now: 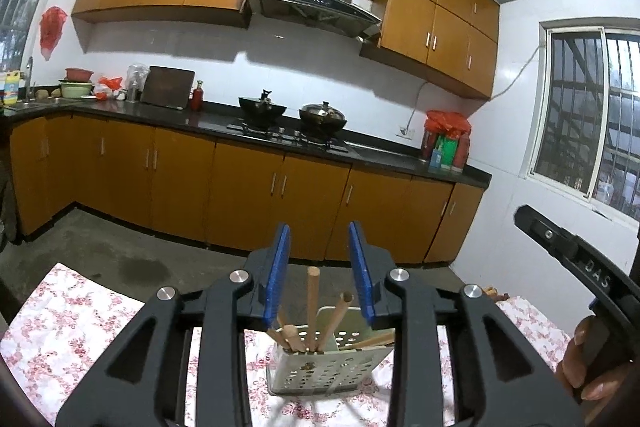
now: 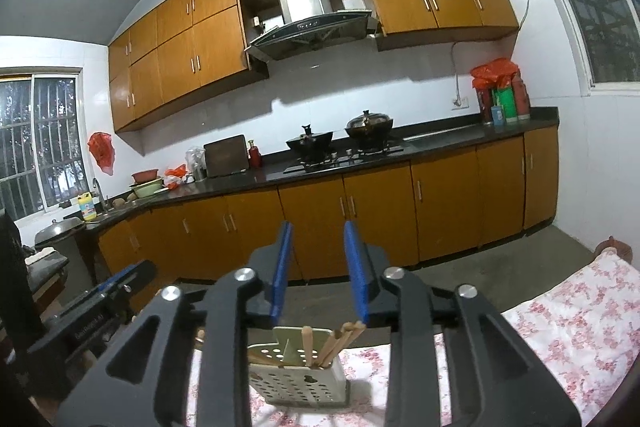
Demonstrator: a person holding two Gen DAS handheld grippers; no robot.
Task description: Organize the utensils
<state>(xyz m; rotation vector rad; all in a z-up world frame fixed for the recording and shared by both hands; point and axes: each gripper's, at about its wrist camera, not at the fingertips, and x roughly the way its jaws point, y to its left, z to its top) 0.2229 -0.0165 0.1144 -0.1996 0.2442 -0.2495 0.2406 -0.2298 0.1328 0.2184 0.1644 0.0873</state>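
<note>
One perforated utensil holder (image 1: 320,375) stands on the near table, holding about five wooden sticks (image 1: 313,307), though some overlap. Two pots (image 1: 262,111) sit on the far stove. Two windows (image 1: 592,115) show, left and right.

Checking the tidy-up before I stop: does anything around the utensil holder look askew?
Mostly tidy. The wooden utensils stand in the perforated holder, but one wooden piece lies slanted across its right side instead of upright.

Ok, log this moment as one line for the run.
task: organize utensils | left gripper: open, empty | right gripper: open, empty | wooden utensils: standing in perforated holder | holder on floral tablecloth
</note>
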